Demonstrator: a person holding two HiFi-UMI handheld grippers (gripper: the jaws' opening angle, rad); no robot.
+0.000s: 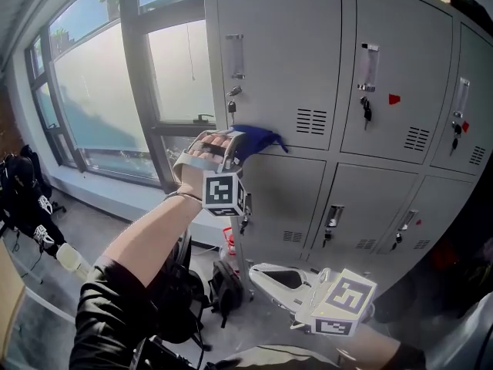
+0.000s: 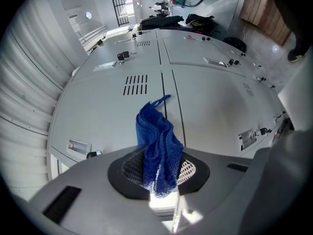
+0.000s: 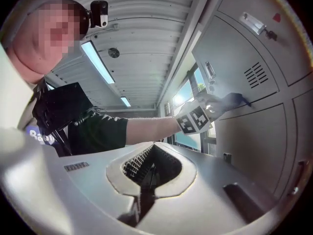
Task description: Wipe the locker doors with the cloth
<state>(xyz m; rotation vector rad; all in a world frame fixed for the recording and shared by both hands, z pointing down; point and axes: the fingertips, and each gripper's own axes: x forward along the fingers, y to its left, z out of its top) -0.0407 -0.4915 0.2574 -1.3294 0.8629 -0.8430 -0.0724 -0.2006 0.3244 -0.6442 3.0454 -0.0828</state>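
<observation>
A bank of grey locker doors (image 1: 308, 68) fills the right of the head view. My left gripper (image 1: 240, 146) is raised to the lower edge of the upper left door and is shut on a blue cloth (image 1: 258, 137), which lies against the door beside its vent slots (image 1: 311, 120). In the left gripper view the cloth (image 2: 157, 148) hangs folded between the jaws of the left gripper (image 2: 159, 173) over the seam between two doors. My right gripper (image 1: 266, 274) hangs low in front of the lower lockers, away from the doors, jaws shut with nothing in them (image 3: 146, 173).
Keys (image 1: 367, 108) hang from the locks, and a red tag (image 1: 394, 99) sits on the middle upper door. A large window (image 1: 108, 75) stands to the left. Dark bags (image 1: 23, 187) lie on the floor by the window and a backpack (image 1: 223, 284) below the lockers.
</observation>
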